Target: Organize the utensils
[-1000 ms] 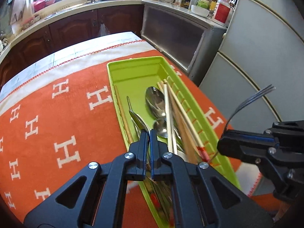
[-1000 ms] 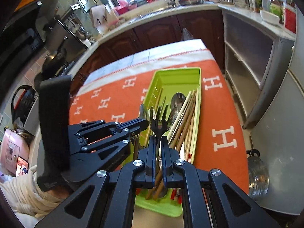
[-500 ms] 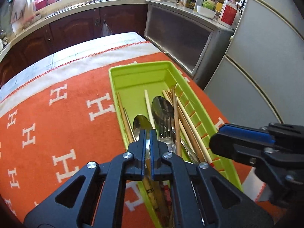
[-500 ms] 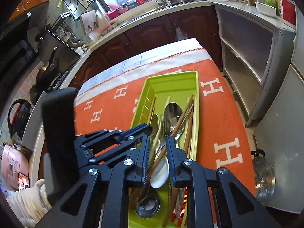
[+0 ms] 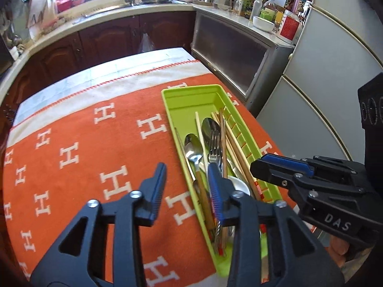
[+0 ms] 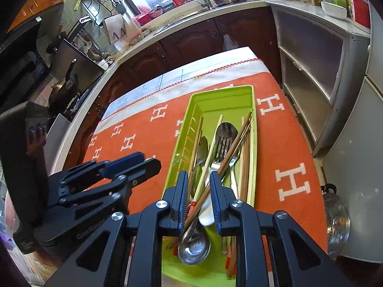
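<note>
A lime green tray point(image 5: 191, 89) point(image 6: 222, 88) lies on the orange cloth and holds the utensils. In it are a fork point(image 5: 214, 143) point(image 6: 221, 148) resting on a big spoon point(image 5: 208, 124), a smaller spoon point(image 5: 192, 148), several chopsticks point(image 5: 235, 148) point(image 6: 246, 143) and a white spoon point(image 6: 207, 212). My left gripper point(image 5: 186, 179) point(image 6: 153, 165) hovers at the tray's near left edge, its jaws opening and nothing between them. My right gripper point(image 6: 198, 186) point(image 5: 258, 165) hangs open above the tray's near end. The utensils seen between its fingers lie below, not gripped.
The orange cloth with white H marks point(image 5: 83, 143) covers the table left of the tray. The table's right edge runs close to the tray, with a grey fridge point(image 5: 323, 83) beyond and a metal pot point(image 6: 335, 217) on the floor. Cabinets and a sink counter point(image 5: 119, 9) stand behind.
The right gripper let go of the fork, which now lies in the tray. The left jaws went from shut to apart, and that gripper lifted and pulled back.
</note>
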### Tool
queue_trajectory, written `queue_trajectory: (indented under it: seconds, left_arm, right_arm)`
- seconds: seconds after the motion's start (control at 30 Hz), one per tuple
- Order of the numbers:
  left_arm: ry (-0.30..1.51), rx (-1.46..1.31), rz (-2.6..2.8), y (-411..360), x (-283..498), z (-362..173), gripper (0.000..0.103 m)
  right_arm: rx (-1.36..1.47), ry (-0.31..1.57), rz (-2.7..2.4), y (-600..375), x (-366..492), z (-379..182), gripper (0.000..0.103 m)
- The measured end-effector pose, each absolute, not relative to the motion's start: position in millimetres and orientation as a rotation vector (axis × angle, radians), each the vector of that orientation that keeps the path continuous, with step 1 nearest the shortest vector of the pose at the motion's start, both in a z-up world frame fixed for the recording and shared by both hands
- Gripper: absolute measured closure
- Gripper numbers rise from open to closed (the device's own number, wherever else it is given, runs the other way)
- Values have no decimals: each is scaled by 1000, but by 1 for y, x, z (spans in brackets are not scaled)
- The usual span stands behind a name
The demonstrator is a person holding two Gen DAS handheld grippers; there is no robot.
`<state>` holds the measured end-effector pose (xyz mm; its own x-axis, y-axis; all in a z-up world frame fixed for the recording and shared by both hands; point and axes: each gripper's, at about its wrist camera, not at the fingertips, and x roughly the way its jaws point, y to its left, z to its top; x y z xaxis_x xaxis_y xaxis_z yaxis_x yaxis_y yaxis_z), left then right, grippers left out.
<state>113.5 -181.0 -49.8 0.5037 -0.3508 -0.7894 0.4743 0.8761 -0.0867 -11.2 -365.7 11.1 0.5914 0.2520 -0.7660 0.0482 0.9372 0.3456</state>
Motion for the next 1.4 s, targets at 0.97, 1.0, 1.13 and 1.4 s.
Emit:
queue_trajectory:
  seconds: [0.97,1.0,1.13,1.4]
  left_arm:
    - [845,40,-284,-84,-10,13,21]
    - [843,39,-277,-81,-14,16,20]
    - [819,47,-222,-70,-27,29,18]
    - [744,29,-85,-36,-54,58,17]
  right_arm:
    - [315,832,97,-319,-119,66,43]
    - [316,824,96,-317,-124,71,41]
    - [311,802,99,-309,-137,86,36]
    - [257,747,150,-274,-157,118,28]
